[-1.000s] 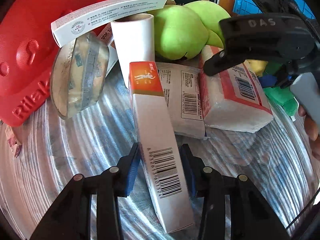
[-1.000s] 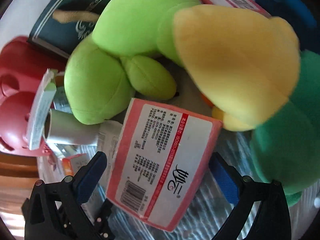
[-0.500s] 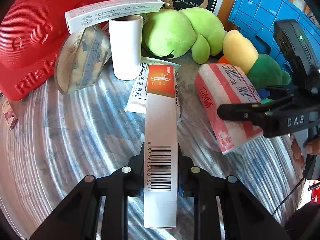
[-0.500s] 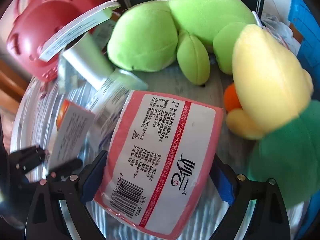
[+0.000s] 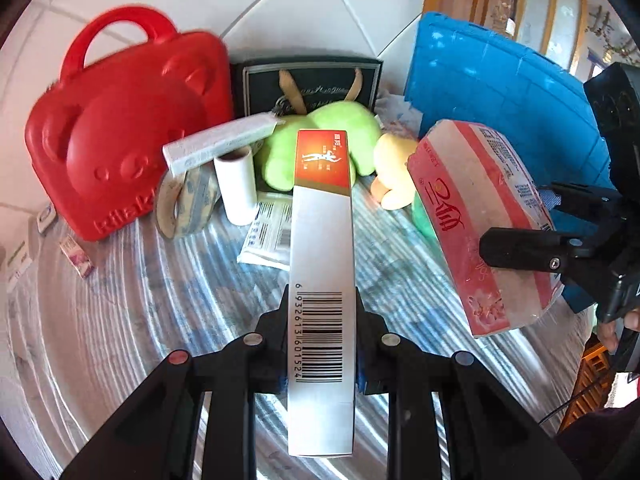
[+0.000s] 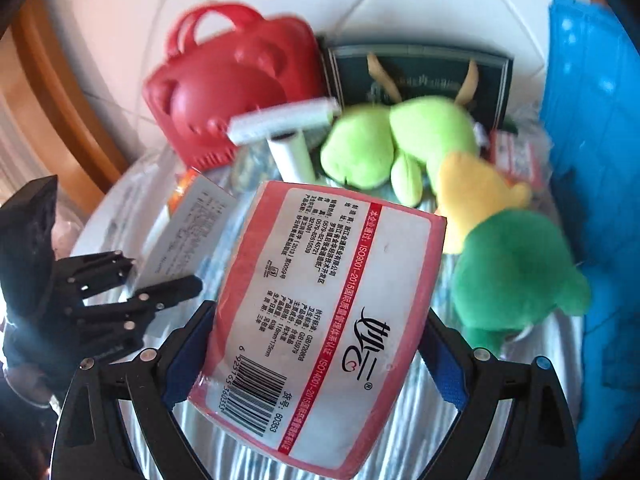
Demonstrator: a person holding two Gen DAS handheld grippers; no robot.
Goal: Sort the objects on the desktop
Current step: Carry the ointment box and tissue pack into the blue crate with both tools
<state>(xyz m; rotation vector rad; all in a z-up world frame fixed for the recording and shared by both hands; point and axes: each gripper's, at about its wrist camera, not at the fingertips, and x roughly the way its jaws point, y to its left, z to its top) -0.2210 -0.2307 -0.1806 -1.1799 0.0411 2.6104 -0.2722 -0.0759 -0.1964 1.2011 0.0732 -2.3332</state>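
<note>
My left gripper (image 5: 322, 340) is shut on a long white box with an orange end (image 5: 322, 240) and holds it lifted above the table, pointing at the far pile. My right gripper (image 6: 316, 348) is shut on a red and white tissue pack (image 6: 320, 320), also lifted; the pack shows at the right in the left wrist view (image 5: 480, 220). The left gripper with its box shows at the left in the right wrist view (image 6: 120, 292). On the table lie a lime green plush (image 5: 320, 144), a yellow and green plush (image 6: 504, 248), a white roll (image 5: 236, 184) and a tape roll (image 5: 188, 204).
A red bear-shaped case (image 5: 124, 132) stands at the back left, a dark gift bag (image 5: 308, 84) behind the plush, a blue crate (image 5: 500, 100) at the right. A long white box (image 5: 220, 142) rests on the roll. A flat white packet (image 5: 268, 236) and a small carton (image 5: 78, 258) lie on the table.
Both grippers have risen and pulled back from the pile, carrying the box and the tissue pack up off the table. The left jaws closed on the box during the first half second.
</note>
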